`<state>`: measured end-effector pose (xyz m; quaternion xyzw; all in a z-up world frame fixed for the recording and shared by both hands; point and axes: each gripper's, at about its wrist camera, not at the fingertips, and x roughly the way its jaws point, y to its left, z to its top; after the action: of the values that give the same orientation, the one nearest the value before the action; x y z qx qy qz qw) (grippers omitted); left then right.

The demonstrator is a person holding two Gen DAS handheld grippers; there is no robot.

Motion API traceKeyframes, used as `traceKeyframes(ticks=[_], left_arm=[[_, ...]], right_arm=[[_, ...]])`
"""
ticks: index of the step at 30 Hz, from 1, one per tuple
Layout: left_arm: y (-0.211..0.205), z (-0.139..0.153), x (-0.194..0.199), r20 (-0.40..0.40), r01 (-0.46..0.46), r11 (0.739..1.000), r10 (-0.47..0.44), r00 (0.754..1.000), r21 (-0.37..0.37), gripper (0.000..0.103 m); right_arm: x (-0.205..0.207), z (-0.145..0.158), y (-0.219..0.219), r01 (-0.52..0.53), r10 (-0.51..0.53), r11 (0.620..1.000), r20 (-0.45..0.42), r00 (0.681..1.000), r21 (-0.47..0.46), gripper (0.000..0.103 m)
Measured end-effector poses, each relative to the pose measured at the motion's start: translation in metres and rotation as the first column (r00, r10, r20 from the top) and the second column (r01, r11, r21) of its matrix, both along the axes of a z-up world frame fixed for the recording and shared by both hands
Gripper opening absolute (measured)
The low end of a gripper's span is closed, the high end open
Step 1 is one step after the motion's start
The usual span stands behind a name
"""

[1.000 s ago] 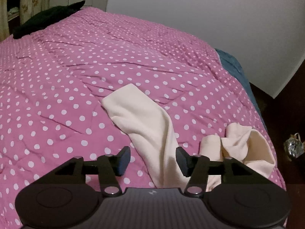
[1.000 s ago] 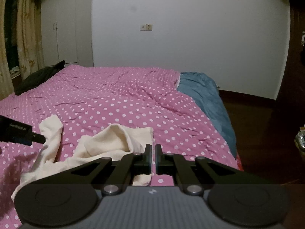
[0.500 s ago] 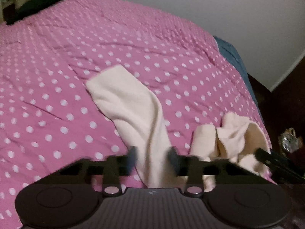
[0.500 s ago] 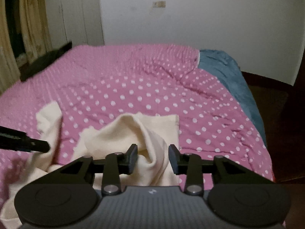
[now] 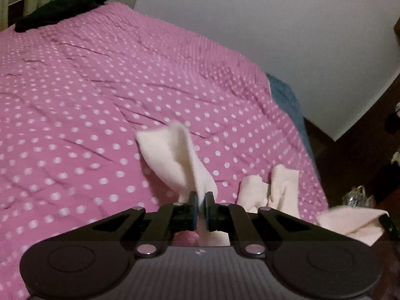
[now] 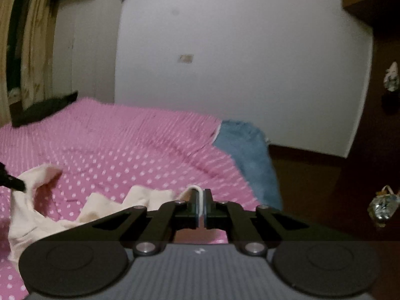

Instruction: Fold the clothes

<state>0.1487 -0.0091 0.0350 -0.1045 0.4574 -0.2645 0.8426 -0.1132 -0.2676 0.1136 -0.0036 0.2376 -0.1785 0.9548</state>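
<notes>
A cream garment [image 5: 175, 160] lies crumpled near the front edge of a pink polka-dot bedspread [image 5: 75, 100]. My left gripper [image 5: 201, 200] is shut on one long part of it, which rises off the bed in a fold. In the right wrist view, my right gripper [image 6: 201, 201] is shut on another edge of the cream garment [image 6: 107, 210], with a thin loop of cloth poking up between the fingers. The left gripper's tip [image 6: 15, 182] shows at the far left of that view, cloth hanging from it. The right gripper's tip [image 5: 388, 225] shows at the lower right of the left wrist view.
A black cloth [image 5: 60, 10] lies at the far left corner of the bed. A blue blanket [image 6: 247, 155] hangs over the right side. Dark wooden floor [image 6: 312, 187] lies to the right, with a shiny bag [image 6: 381, 206] on it. A white wall [image 6: 225, 62] stands behind.
Both grippers went from open to shut on the cream garment and lifted it. The long part rose from flat into an upright fold, and the right wrist view tilted up toward the wall.
</notes>
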Motion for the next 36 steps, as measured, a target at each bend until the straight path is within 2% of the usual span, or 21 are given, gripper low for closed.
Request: traceKeyframes(ticks=[2, 4, 8, 11, 16, 21, 24, 34, 36], left_arm=[[0.021, 0.012, -0.009, -0.003, -0.009, 1.000, 0.009, 1.000, -0.020, 0.002], [0.042, 0.024, -0.018, -0.010, -0.007, 0.999, 0.006, 1.000, -0.054, 0.002], [0.080, 0.041, -0.041, 0.021, -0.005, 0.999, 0.006, 1.000, -0.033, 0.002], [0.097, 0.048, -0.054, 0.056, -0.001, 1.000, 0.000, 0.998, 0.017, 0.001], [0.096, 0.051, -0.055, 0.090, -0.002, 0.998, -0.004, 0.996, 0.069, 0.004], [0.053, 0.035, -0.049, 0.095, 0.092, 0.986, -0.106, 0.990, 0.138, 0.020], [0.021, 0.019, -0.037, 0.065, 0.135, 0.980, -0.146, 0.987, 0.148, 0.028], [-0.087, -0.036, 0.010, 0.008, 0.211, 0.962, -0.216, 0.976, 0.174, 0.048], [-0.102, -0.042, 0.012, 0.029, 0.218, 0.959, -0.227, 0.974, 0.183, 0.058]], right_arm=[[-0.020, 0.008, -0.004, 0.025, -0.025, 1.000, 0.018, 1.000, 0.002, 0.003], [-0.040, 0.017, -0.008, 0.050, -0.050, 0.999, 0.035, 0.998, 0.005, 0.003], [-0.076, 0.025, -0.014, 0.141, -0.140, 0.990, 0.057, 0.989, -0.017, 0.003], [-0.077, 0.020, -0.027, 0.191, -0.190, 0.981, 0.014, 0.982, -0.028, 0.003], [-0.042, -0.004, -0.045, 0.142, -0.142, 0.990, -0.068, 0.988, 0.001, 0.007], [0.012, -0.026, -0.047, 0.024, -0.018, 0.998, -0.104, 0.994, 0.064, 0.013], [0.052, -0.042, -0.057, -0.045, 0.060, 0.992, -0.131, 0.990, 0.115, 0.014], [0.134, -0.089, -0.062, -0.114, 0.149, 0.977, -0.199, 0.969, 0.180, 0.022], [0.145, -0.099, -0.067, -0.112, 0.150, 0.976, -0.201, 0.968, 0.187, 0.023]])
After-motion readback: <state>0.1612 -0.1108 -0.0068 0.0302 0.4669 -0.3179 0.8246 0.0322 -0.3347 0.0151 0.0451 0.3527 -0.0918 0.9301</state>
